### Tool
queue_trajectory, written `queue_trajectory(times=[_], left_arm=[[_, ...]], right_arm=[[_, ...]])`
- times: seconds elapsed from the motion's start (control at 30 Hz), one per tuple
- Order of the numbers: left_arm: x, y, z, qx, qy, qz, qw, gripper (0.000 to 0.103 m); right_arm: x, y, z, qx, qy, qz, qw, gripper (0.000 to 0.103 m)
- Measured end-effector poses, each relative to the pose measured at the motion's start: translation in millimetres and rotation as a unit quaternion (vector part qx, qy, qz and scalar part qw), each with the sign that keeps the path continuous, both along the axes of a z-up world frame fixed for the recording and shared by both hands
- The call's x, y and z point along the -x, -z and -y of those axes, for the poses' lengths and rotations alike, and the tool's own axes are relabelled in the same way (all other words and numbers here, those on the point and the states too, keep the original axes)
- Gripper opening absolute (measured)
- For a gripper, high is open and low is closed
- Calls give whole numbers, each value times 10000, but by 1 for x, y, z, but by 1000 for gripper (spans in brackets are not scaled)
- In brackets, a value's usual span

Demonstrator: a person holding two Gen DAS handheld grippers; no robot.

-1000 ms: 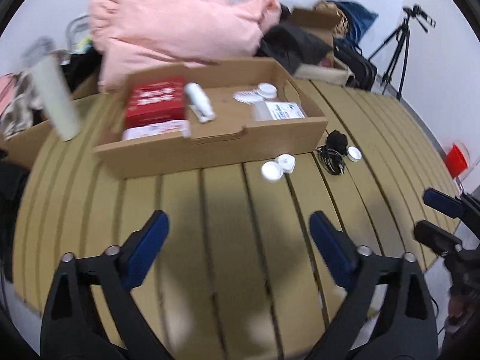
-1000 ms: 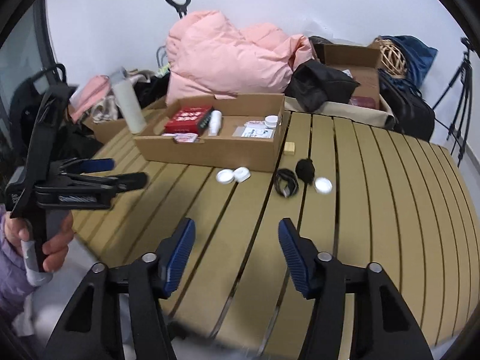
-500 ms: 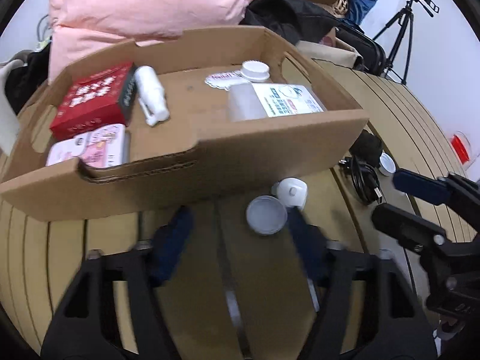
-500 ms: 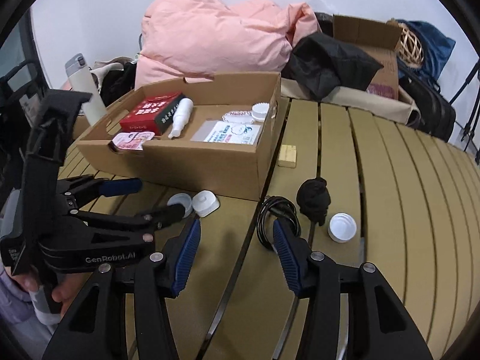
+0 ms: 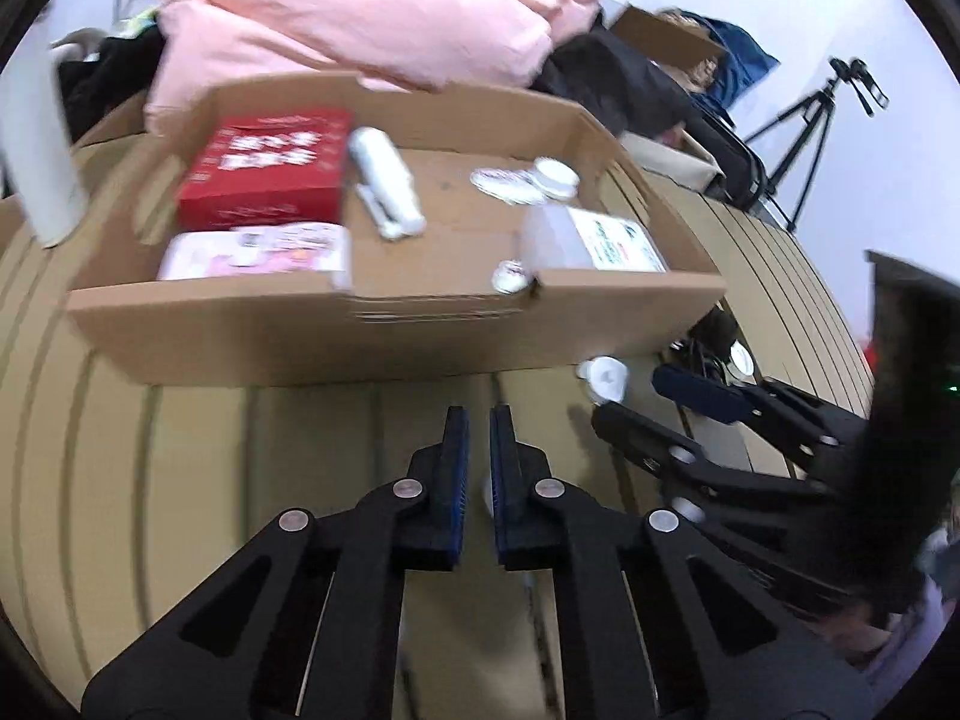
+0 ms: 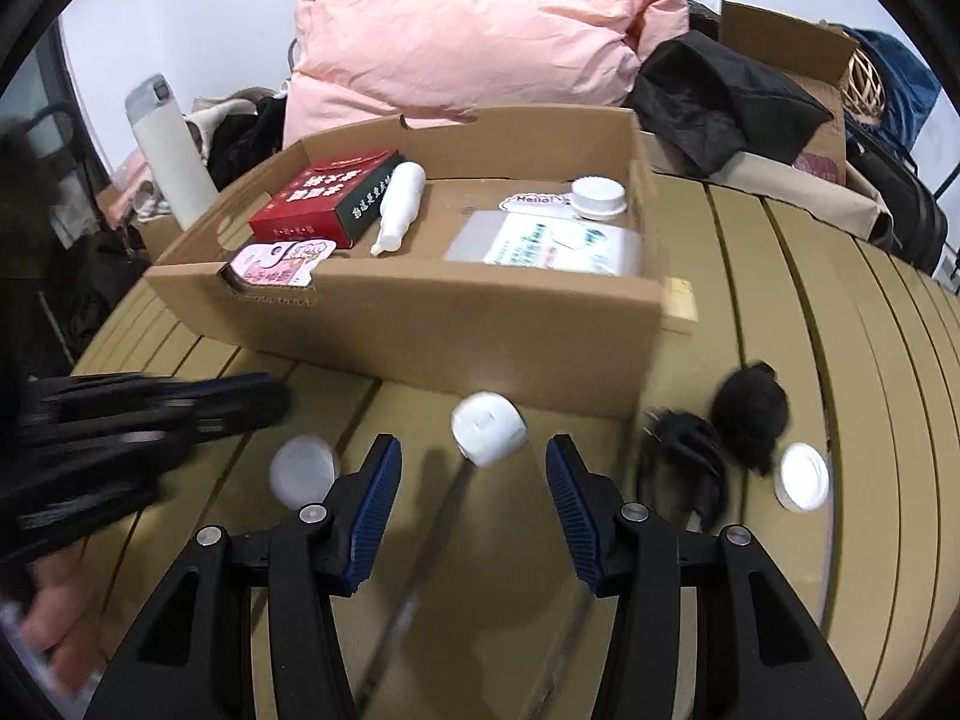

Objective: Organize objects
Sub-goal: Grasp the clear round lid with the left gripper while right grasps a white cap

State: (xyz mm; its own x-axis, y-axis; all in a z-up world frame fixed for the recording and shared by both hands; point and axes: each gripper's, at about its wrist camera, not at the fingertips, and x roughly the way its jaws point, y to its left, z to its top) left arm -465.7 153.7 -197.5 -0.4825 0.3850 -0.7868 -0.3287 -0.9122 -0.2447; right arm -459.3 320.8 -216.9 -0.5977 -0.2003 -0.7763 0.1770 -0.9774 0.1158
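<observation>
A cardboard box [image 6: 456, 324] on the slatted table holds a red box [image 6: 324, 198], a white bottle [image 6: 399, 204], a pink packet [image 6: 279, 261], a flat plastic container [image 6: 552, 243] and a white cap [image 6: 597, 197]. In front of it lie a white square case [image 6: 489, 429] and a white round lid [image 6: 302, 471]. My right gripper [image 6: 474, 480] is open, just short of the case. My left gripper [image 5: 478, 450] is shut with nothing between its pads, low over the table in front of the box [image 5: 390, 324]; the right gripper [image 5: 672, 414] shows there too.
A black cable [image 6: 684, 456], a black fuzzy object [image 6: 750, 408] and another white lid [image 6: 801, 483] lie right of the case. A small wooden block [image 6: 678, 297] sits beside the box. A white flask [image 6: 171, 150], pink duvet [image 6: 468, 42], bags and a tripod [image 5: 804, 132] stand behind.
My left gripper has closed and pulled back to the left, empty. My right gripper has moved forward and left, now lined up on the white square case.
</observation>
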Motion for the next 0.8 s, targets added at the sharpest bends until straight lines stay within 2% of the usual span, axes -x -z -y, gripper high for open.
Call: queue_trajectory(times=[0.1,0.13,0.17,0.2,0.23,0.27,0.33,0.37,0.47,0.6,0.63,0.67,0.73,0.77,0.8], left_arm=[[-8,-10,17,-82,-156,-82,9998,4],[-8,-10,20,-100,-200,-82,9997,4],[-8,-11,23,-103,-240,-82,9996,4],[-9,-9,26,-88,-265,-68,9996,9],[-10,-7,26,-87,-209,-29,9997,20],[-12,-6,24,-98,-151,-23,9998,27],[-21,1,10,32,99,-125,9999,51],[-23,5,3,116,224,-165,9995,52],[-26,24,-22,569,577,-92,9967,52],[-21,35,-31,757,584,-72,9954,49],[-18,37,-30,751,545,-47,9957,34],[-17,37,-29,773,511,-80,9957,25],[-16,36,-27,649,563,-2,9963,25],[-16,35,-24,566,547,31,9969,25],[-17,32,-22,531,490,-13,9974,25]], right_arm=[[10,8,12,-331,115,63,9994,52],[11,10,14,-325,146,77,9993,47],[12,12,15,-375,189,75,9991,33],[11,11,16,-502,243,34,9984,29],[10,10,14,-453,260,51,9986,29],[8,8,12,-366,293,55,9989,22],[1,2,8,-383,351,-35,9986,11],[-6,-3,5,-444,372,-100,9983,2],[-23,-16,-7,-368,341,-212,9985,2],[-36,-19,-23,-126,354,-276,9989,2],[-37,-17,-29,-4,380,-230,9990,3],[-37,-15,-32,101,387,-168,9991,3],[-34,-13,-39,420,410,-84,9982,5],[-33,-12,-41,540,395,-91,9977,14],[-30,-11,-39,612,346,-63,9975,35]])
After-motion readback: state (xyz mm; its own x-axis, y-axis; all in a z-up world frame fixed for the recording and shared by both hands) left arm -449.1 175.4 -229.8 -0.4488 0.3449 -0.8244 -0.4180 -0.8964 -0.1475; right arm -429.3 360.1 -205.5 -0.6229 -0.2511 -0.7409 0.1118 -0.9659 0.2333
